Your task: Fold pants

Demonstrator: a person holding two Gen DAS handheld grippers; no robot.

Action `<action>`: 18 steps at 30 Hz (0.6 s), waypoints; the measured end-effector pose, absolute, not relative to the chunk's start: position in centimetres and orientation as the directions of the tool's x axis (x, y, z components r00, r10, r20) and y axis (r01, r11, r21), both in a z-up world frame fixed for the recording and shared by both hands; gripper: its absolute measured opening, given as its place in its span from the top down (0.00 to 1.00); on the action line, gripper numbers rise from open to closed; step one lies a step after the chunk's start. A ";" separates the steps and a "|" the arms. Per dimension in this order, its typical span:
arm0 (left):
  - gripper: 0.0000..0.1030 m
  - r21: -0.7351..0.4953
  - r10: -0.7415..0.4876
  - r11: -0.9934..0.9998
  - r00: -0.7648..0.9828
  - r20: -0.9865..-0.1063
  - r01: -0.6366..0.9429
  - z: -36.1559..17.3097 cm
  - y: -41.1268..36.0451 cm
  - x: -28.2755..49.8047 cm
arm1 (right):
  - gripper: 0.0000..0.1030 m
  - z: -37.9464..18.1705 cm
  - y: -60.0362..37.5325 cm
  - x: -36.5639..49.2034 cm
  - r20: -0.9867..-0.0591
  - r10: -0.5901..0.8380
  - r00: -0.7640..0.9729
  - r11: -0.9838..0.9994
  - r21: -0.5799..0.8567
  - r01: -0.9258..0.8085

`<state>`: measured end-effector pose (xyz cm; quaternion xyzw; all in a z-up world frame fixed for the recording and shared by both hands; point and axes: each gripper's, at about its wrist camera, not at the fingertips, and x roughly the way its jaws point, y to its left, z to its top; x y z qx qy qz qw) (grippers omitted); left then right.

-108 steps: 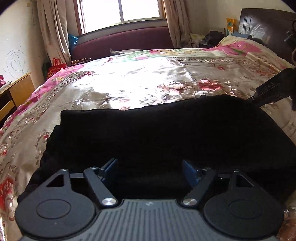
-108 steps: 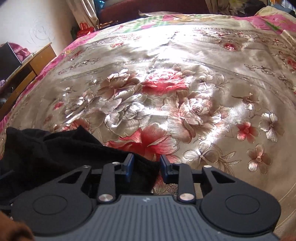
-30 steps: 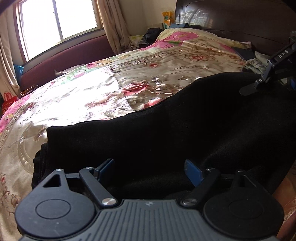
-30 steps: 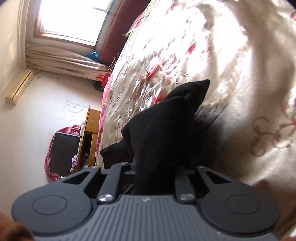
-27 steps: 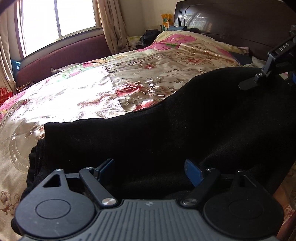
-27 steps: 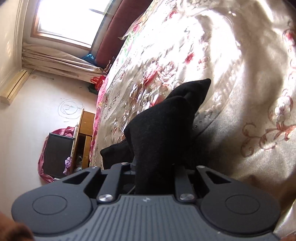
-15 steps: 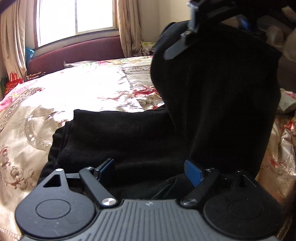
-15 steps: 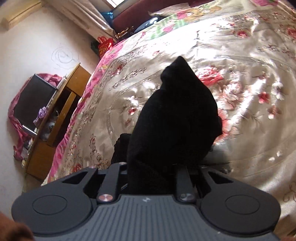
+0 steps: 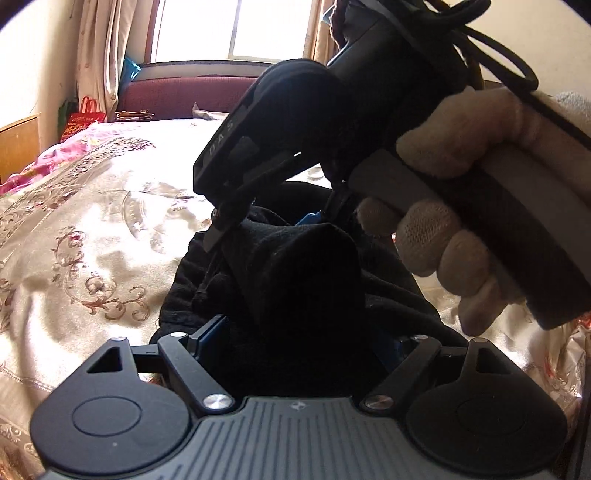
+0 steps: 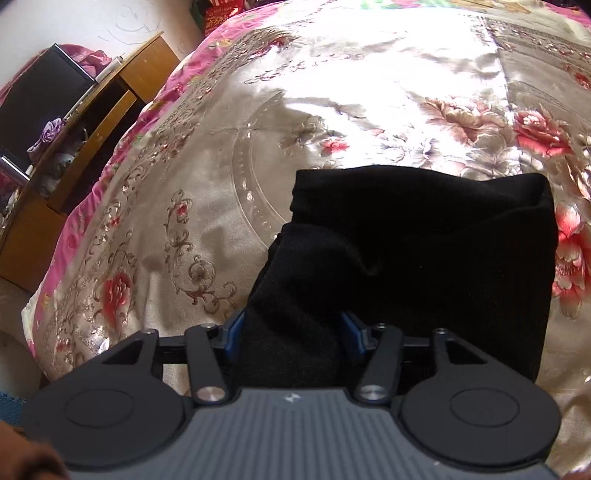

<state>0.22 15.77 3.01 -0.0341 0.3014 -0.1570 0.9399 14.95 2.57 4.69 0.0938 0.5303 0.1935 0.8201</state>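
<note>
The black pants (image 10: pixel 424 240) lie folded in a thick stack on the floral bedspread (image 10: pixel 332 92). My right gripper (image 10: pixel 291 328) points down over the stack's near left corner. Its jaws are opening, with a fold of black cloth standing between them and the pads no longer pinching it. In the left wrist view the pants (image 9: pixel 295 266) bulge up right in front of me. The right gripper (image 9: pixel 262 229), held by a gloved hand (image 9: pixel 443 236), hangs just above them. My left gripper (image 9: pixel 301 336) is open wide, and the cloth rests loose between its fingers.
A wooden cabinet (image 10: pixel 92 122) with a dark screen stands beyond the bed's left edge. A window (image 9: pixel 236 29), curtains, a maroon bench (image 9: pixel 184 96) and a red bag (image 9: pixel 81 118) are at the far side. The bedspread stretches bare to the left and beyond the pants.
My right gripper swung the lifted pant end across and down onto the rest of the pants, then its jaws widened. My left gripper turned toward the window, still open.
</note>
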 end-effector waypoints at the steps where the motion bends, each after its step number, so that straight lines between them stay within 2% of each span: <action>1: 0.08 -0.160 -0.310 0.950 0.772 -0.555 0.267 3.0 15.7 -0.1 | 0.46 4.8 2.8 14.9 -0.833 0.422 0.359 0.905 0.360 -0.229; 10: 0.07 -0.160 -0.278 0.961 0.796 -0.537 0.227 3.5 17.0 -1.6 | 0.47 5.2 4.1 14.6 -0.843 0.417 0.340 0.894 0.312 -0.321; 12: 0.07 -0.169 -0.271 0.962 0.803 -0.532 0.213 3.6 17.1 -1.5 | 0.54 4.9 4.8 14.4 -0.845 0.413 0.339 0.888 0.292 -0.355; 14: 0.07 -0.194 -0.277 0.960 0.796 -0.538 0.202 3.3 17.7 -0.8 | 0.66 4.8 4.8 14.7 -0.840 0.431 0.329 0.883 0.319 -0.344; 15: 0.07 -0.210 -0.282 0.958 0.794 -0.539 0.197 3.3 17.9 -0.5 | 0.70 4.8 4.7 14.9 -0.835 0.442 0.328 0.882 0.338 -0.329; 18: 0.12 -0.207 -0.253 0.964 0.821 -0.512 0.167 3.5 18.6 0.0 | 0.95 5.6 4.2 15.6 -0.791 0.526 0.312 0.846 0.449 -0.288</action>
